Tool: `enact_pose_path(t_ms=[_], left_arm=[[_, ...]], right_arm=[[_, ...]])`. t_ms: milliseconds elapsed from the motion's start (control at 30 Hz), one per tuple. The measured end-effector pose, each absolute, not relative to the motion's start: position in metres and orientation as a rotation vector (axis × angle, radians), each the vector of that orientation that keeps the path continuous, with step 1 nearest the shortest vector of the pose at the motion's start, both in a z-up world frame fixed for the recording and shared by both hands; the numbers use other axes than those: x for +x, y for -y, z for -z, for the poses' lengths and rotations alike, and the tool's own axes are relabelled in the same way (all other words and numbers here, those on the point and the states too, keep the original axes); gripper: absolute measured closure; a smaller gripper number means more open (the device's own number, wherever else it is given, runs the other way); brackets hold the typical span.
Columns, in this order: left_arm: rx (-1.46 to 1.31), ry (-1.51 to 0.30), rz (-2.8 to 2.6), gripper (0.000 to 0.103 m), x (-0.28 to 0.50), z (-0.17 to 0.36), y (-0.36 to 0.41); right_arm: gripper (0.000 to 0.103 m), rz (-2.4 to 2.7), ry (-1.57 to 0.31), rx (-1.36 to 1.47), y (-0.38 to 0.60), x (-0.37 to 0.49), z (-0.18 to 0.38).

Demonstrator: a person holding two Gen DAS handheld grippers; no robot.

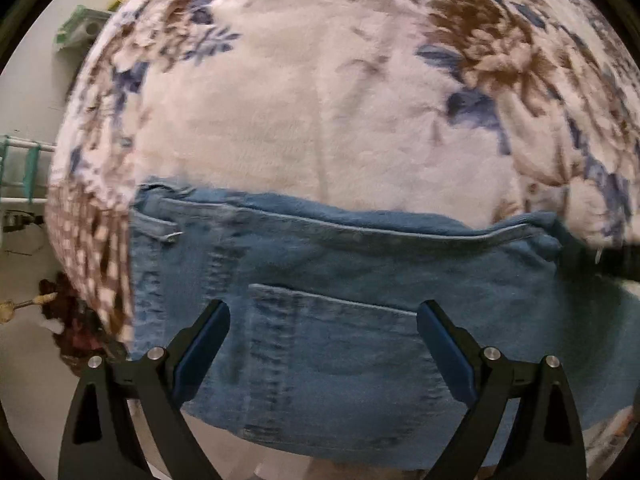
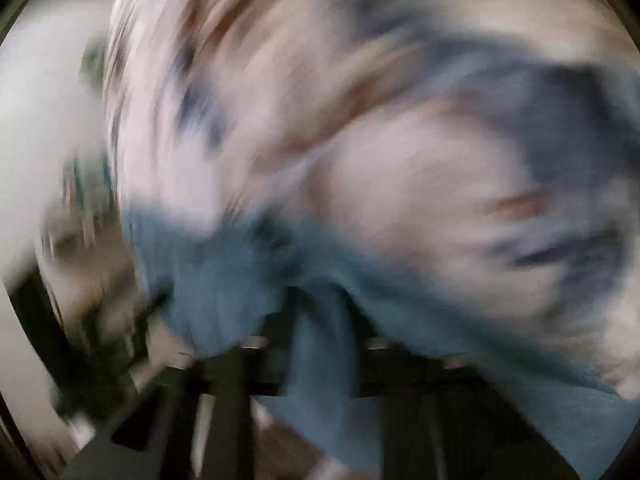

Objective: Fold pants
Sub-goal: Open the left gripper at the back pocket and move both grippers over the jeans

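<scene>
Denim pants (image 1: 360, 288) lie on the floral blanket (image 1: 320, 100), waistband running crosswise under my left gripper (image 1: 322, 320), jaws wide and empty; my right gripper (image 2: 320, 312) pinches their fabric.

Supporting surface is a bed covered by a plush floral blanket (image 1: 320, 112), white with brown and blue flowers. Blue denim pants (image 1: 340, 340) lie directly on it, waistband and back pocket showing.
</scene>
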State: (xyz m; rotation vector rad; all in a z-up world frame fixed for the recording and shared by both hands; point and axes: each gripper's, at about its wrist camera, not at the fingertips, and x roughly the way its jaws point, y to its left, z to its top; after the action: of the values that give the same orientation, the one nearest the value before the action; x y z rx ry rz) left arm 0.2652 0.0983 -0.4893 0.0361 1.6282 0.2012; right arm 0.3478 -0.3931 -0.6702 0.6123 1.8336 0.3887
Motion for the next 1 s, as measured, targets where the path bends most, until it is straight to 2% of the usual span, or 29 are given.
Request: enact_pose_path(t_ms=[67, 133, 200, 267, 467, 533, 567, 733, 800, 833, 867, 900, 933, 967, 1000], left_arm=[[0.0, -1.62, -0.153, 0.007, 0.272, 0.487, -0.087], [-0.029, -1.623, -0.073, 0.007, 0.281, 0.487, -0.067], [0.003, -1.628, -0.017, 0.007, 0.289, 0.492, -0.045], [0.067, -1.625, 0.017, 0.007, 0.296, 0.502, -0.022], [0.239, -1.587, 0.039, 0.004, 0.319, 0.535, 0.016], [0.237, -1.6, 0.033, 0.0, 0.324, 0.546, 0.016], [0.218, -1.604, 0.035, 0.0, 0.327, 0.55, 0.014], [0.186, -1.61, 0.013, 0.0, 0.332, 0.542, 0.01], [0.117, -1.598, 0.034, 0.001, 0.329, 0.522, 0.013], [0.07, -1.591, 0.059, 0.001, 0.324, 0.508, 0.016], [0.043, -1.588, 0.088, 0.001, 0.318, 0.498, 0.022], [0.037, -1.59, 0.115, 0.001, 0.31, 0.491, 0.03], [0.041, -1.595, 0.137, 0.001, 0.303, 0.486, 0.036], [0.047, -1.609, 0.168, 0.001, 0.292, 0.485, 0.049], [0.058, -1.63, 0.199, 0.001, 0.281, 0.488, 0.064]], right_arm=[[0.088, -0.326, -1.724, 0.595, 0.419, 0.353, 0.644], [0.077, -0.323, -1.677, 0.553, 0.44, 0.349, 0.618], [0.057, -0.306, -1.667, 0.444, 0.457, 0.338, 0.599], [0.054, -0.311, -1.693, 0.311, 0.466, 0.325, 0.589], [0.054, -0.379, -1.778, 0.056, 0.479, 0.3, 0.615], [0.072, -0.393, -1.751, -0.084, 0.468, 0.295, 0.618], [0.078, -0.38, -1.734, -0.135, 0.467, 0.294, 0.62], [0.081, -0.262, -1.714, -0.062, 0.491, 0.296, 0.622], [0.077, -0.201, -1.707, 0.113, 0.516, 0.296, 0.61], [0.075, -0.168, -1.685, 0.228, 0.536, 0.293, 0.601], [0.062, -0.129, -1.642, 0.361, 0.557, 0.286, 0.591], [0.042, -0.097, -1.585, 0.485, 0.583, 0.274, 0.581], [0.031, -0.059, -1.505, 0.619, 0.612, 0.257, 0.569], [0.025, -0.024, -1.441, 0.705, 0.633, 0.242, 0.56], [0.025, 0.02, -1.381, 0.784, 0.653, 0.218, 0.552]])
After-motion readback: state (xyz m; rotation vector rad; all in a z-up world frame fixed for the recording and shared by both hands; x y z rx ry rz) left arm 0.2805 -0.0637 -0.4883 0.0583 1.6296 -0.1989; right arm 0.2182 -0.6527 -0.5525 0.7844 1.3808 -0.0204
